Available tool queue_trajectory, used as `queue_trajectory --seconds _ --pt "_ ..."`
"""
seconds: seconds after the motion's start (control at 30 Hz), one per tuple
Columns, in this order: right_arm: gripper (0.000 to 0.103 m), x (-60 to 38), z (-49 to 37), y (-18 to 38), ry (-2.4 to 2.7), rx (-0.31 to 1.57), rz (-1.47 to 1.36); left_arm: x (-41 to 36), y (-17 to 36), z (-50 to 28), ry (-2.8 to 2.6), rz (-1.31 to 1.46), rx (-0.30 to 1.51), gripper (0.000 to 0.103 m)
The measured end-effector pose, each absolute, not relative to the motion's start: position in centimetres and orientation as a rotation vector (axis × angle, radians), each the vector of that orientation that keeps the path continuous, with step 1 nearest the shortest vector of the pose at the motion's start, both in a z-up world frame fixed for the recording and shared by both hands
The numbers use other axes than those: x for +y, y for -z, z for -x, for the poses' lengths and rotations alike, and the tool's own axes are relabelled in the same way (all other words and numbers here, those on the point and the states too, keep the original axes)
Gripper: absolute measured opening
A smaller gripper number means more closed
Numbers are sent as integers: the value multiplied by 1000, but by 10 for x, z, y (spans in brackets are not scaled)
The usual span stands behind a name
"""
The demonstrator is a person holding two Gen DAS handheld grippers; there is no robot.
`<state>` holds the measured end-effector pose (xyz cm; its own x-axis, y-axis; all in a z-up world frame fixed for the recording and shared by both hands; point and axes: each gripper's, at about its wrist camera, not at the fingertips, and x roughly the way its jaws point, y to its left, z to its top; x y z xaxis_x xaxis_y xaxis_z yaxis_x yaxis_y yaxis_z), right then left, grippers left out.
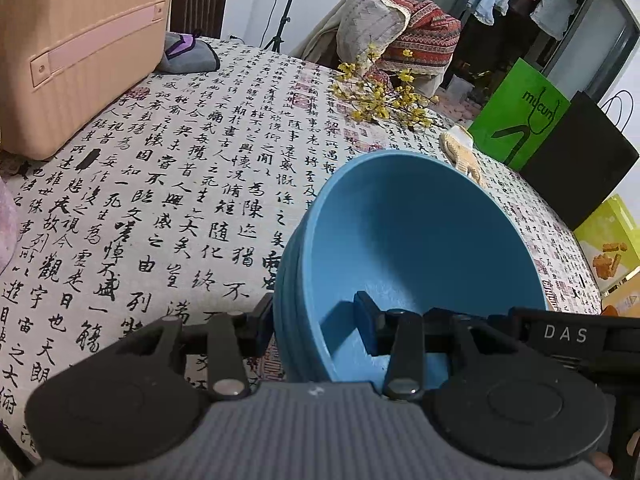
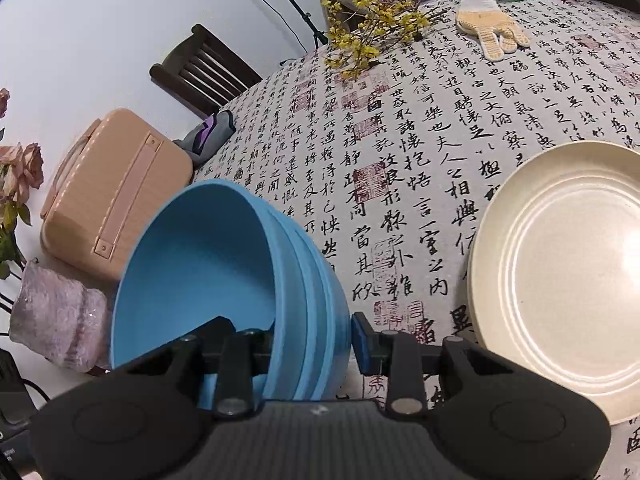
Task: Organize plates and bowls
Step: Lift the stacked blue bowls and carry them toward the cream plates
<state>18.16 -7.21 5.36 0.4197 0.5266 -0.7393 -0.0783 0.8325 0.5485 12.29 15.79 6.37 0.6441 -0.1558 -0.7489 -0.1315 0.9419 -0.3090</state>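
Observation:
A nested stack of blue bowls [image 1: 420, 248] is tilted above the calligraphy tablecloth [image 1: 180, 200]. My left gripper [image 1: 316, 322] is shut on its left wall, one finger outside and one inside. In the right wrist view the same blue bowls [image 2: 208, 272] open toward the left. There my right gripper [image 2: 310, 344] is shut on the right wall, left finger inside, right finger outside. A cream plate [image 2: 560, 280] lies flat on the cloth to the right of the bowls. A black part marked DAS [image 1: 568, 336] shows at the bowls' right edge.
A peach case [image 1: 72, 48] stands at the table's far left, with a grey pouch [image 1: 188, 56] behind it. Yellow flower sprigs [image 2: 368, 28] and a knit glove [image 2: 492, 28] lie at the far side. A green bag [image 1: 520, 116], a black bag [image 1: 580, 168] and a chair [image 2: 204, 72] border the table.

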Motion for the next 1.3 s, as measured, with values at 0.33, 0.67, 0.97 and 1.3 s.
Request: queue_trajectory --seconds 0.33,0.67,0.97,1.3 --pt "31 -86 -176 -56 -393 1062 -478 143 -67 -121 21 342 865 42" --pt "32 -104 -170 -55 -373 1056 -492 126 -66 -121 38 331 871 42" --pt "32 -116 -167 -56 -362 1050 -498 115 -67 -120 50 329 873 42" --pt "32 -125 -165 -56 -367 1046 -505 106 -69 -117 46 323 871 42"
